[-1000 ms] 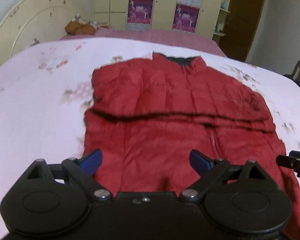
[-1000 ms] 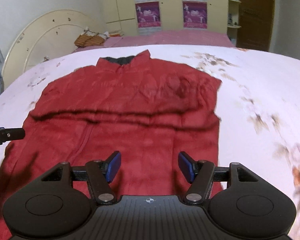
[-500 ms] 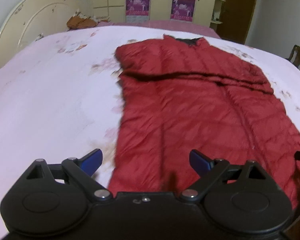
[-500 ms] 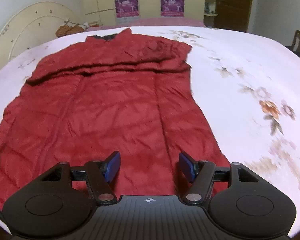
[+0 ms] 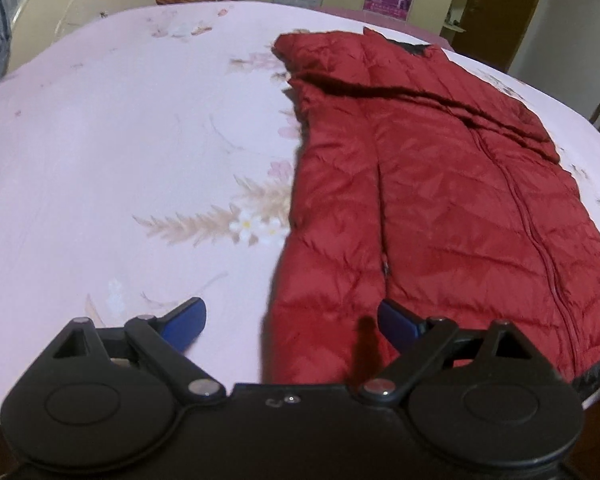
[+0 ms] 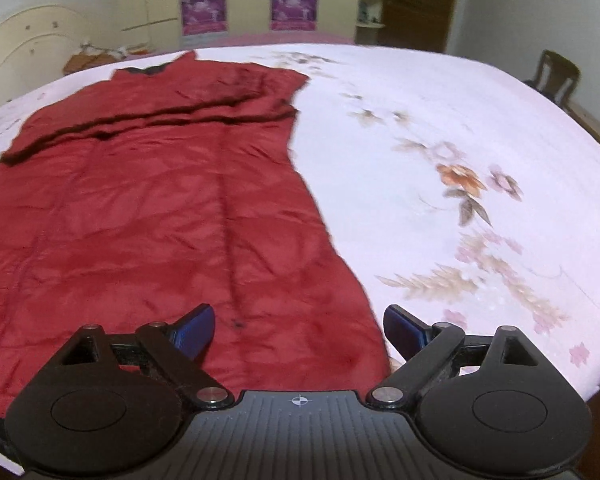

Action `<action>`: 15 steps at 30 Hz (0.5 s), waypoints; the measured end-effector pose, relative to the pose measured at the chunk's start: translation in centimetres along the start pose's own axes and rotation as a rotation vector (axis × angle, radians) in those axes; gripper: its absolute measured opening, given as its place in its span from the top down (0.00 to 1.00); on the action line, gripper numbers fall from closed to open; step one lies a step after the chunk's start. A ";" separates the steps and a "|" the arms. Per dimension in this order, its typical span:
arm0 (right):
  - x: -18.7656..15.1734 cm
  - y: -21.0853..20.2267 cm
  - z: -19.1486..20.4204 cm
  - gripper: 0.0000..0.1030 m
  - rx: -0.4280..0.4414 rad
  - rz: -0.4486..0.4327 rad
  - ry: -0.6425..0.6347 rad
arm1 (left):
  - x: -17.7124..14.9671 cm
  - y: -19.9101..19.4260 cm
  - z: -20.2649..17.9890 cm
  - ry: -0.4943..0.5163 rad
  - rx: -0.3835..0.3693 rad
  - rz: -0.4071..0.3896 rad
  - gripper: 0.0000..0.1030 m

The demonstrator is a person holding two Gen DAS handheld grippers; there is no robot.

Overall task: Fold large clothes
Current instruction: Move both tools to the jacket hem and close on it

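A red padded jacket [image 5: 440,200] lies spread flat on a bed with a pale pink flowered sheet [image 5: 120,160], collar at the far end and hem towards the cameras. Its sleeves are folded across the chest, leaving a dark crease line from side to side. No box, basket or other container shows in either view (the only things that hold anything are the shelves by the brown door [image 6: 416,0], and what stands on them is too small to tell).

The left gripper [image 5: 292,318] points down at a slant over the near left corner of the jacket. Its jaws stand wide apart with nothing gripped: the left blue pad is over bare sheet, the right one over red fabric, and the jacket's left edge runs up between them.

The right gripper [image 6: 298,328] tilts down in the same way over the near right corner. Its jaws have just been opening and now stand wide, holding nothing; the left pad is over the jacket, the right pad over the sheet, with the jacket's right edge between them. I cannot tell whether either pad touches the cloth.

Beyond the bed stand cream wardrobe doors with purple posters [image 6: 202,8], and a wooden chair [image 6: 556,76] off to the right of the right gripper.
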State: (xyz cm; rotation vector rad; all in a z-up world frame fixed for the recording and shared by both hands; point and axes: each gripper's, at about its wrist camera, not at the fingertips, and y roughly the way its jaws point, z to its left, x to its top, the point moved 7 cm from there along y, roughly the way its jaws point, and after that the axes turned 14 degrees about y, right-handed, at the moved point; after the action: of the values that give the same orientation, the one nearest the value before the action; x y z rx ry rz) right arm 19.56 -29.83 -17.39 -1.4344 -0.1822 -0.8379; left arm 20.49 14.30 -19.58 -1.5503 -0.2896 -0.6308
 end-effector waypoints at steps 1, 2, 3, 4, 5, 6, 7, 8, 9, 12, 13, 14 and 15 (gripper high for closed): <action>-0.2 0.2 -0.3 0.12 0.008 0.012 0.011 | -0.2 0.2 -0.1 0.002 -0.007 0.006 0.10; -0.3 0.3 -0.4 0.12 0.015 0.025 0.021 | -0.4 0.4 -0.3 0.007 -0.019 0.014 0.11; -0.5 0.3 -0.6 0.12 0.021 0.035 0.029 | -0.6 0.5 -0.5 0.011 -0.031 0.018 0.12; -0.7 0.3 -0.7 0.12 0.030 0.044 0.037 | -0.7 0.6 -0.8 0.018 -0.041 0.017 0.12; -0.8 0.3 -0.7 0.12 0.041 0.055 0.049 | -0.8 0.6 -1.0 0.023 -0.052 0.017 0.12; -1.0 0.3 -0.7 0.13 0.052 0.068 0.064 | -0.9 0.7 -1.3 0.028 -0.065 0.020 0.12; -1.2 0.1 -0.9 0.22 0.067 0.076 0.079 | -1.0 0.6 -1.6 0.035 -0.074 0.021 0.13; -1.3 -0.1 -0.8 0.31 0.080 0.079 0.082 | -1.0 0.6 -2.0 0.041 -0.088 0.020 0.16; -1.3 -0.4 -0.6 0.37 0.089 0.083 0.078 | -1.1 0.5 -2.3 0.044 -0.108 0.015 0.20; -1.4 -0.7 -0.2 0.66 0.136 0.119 0.099 | -1.1 0.2 -3.3 0.041 -0.147 -0.013 0.43; -1.3 -0.8 -0.1 0.77 0.149 0.130 0.110 | -1.0 0.1 -3.5 0.040 -0.151 -0.020 0.49; -1.3 -1.0 0.0 0.85 0.163 0.140 0.121 | -0.9 0.0 -3.7 0.038 -0.161 -0.028 0.58; -1.3 -1.1 0.1 0.87 0.167 0.144 0.127 | -0.8 -0.2 -3.7 0.031 -0.173 -0.034 0.64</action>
State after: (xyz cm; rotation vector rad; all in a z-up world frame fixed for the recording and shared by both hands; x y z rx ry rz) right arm 18.02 -29.12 -17.22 -1.2186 -0.0506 -0.7742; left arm 18.98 10.80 -19.97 -1.7026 -0.2435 -0.7212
